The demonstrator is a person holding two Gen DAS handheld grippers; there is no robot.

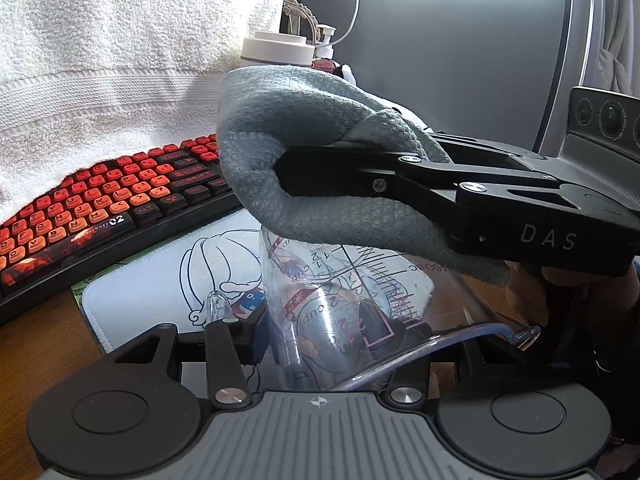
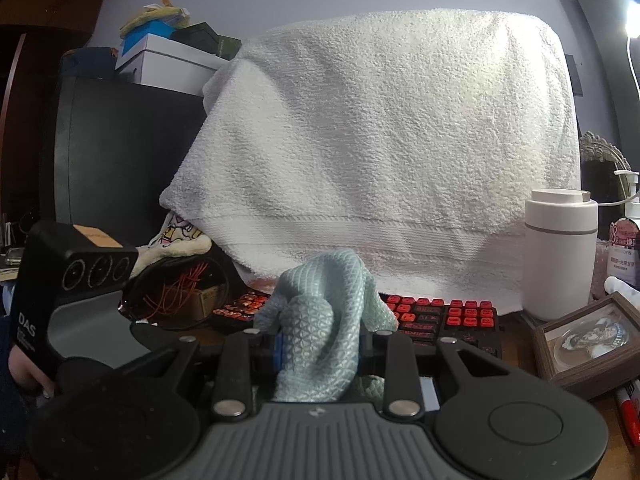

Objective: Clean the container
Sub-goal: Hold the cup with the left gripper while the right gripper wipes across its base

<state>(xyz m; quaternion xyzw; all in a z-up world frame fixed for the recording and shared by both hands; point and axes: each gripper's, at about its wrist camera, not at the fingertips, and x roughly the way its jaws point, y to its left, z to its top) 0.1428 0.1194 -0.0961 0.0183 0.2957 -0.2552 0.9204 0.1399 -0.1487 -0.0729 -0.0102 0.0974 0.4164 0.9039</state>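
A: Left wrist view, going from the left: a red-and-black keyboard (image 1: 108, 208) is lying on the bench (image 1: 36, 356) under a white towel (image 1: 120, 40), with a printed mouse mat (image 1: 160, 272) beside it.

B: And the container?

A: The clear measuring cup (image 1: 352, 308) is sitting tilted between the fingers of the left hand-held gripper (image 1: 320, 344), which is clamping its sides, partly closed.

B: What is the right one doing?

A: The right hand-held gripper (image 1: 288, 176) is reaching in from the right, nearly closed, pinching a grey-green cloth (image 1: 288, 128) that is touching the cup's upper wall.

B: Right wrist view?

A: Same cloth (image 2: 320, 320) bunching between its fingers; a white bottle (image 2: 560, 256) is standing far right.
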